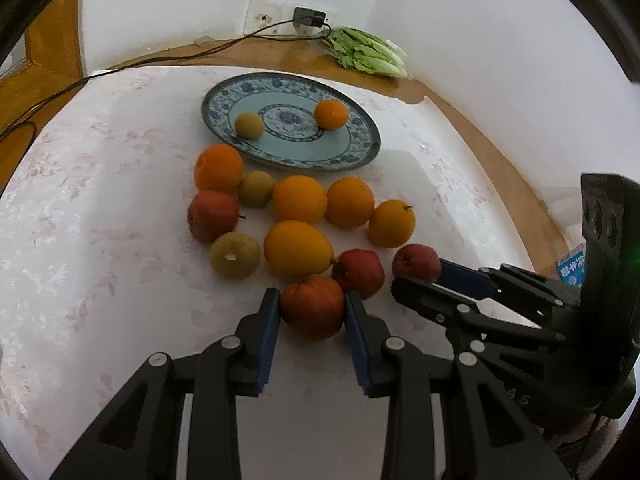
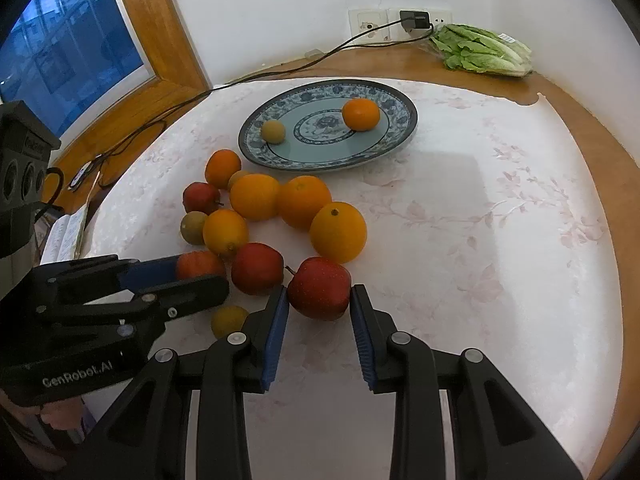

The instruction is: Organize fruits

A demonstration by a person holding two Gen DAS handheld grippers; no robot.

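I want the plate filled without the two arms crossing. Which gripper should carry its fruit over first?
Probably the right gripper: its red apple sits at the pile's open edge, clear cloth toward the plate. The left gripper faces the pile.

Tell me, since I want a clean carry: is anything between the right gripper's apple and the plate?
Yes. The loose oranges lie on the cloth between the red apple in the right gripper and the plate.

right hand-held gripper (image 2: 319, 300) clamping red apple (image 2: 319, 287), tablecloth (image 2: 480, 220)
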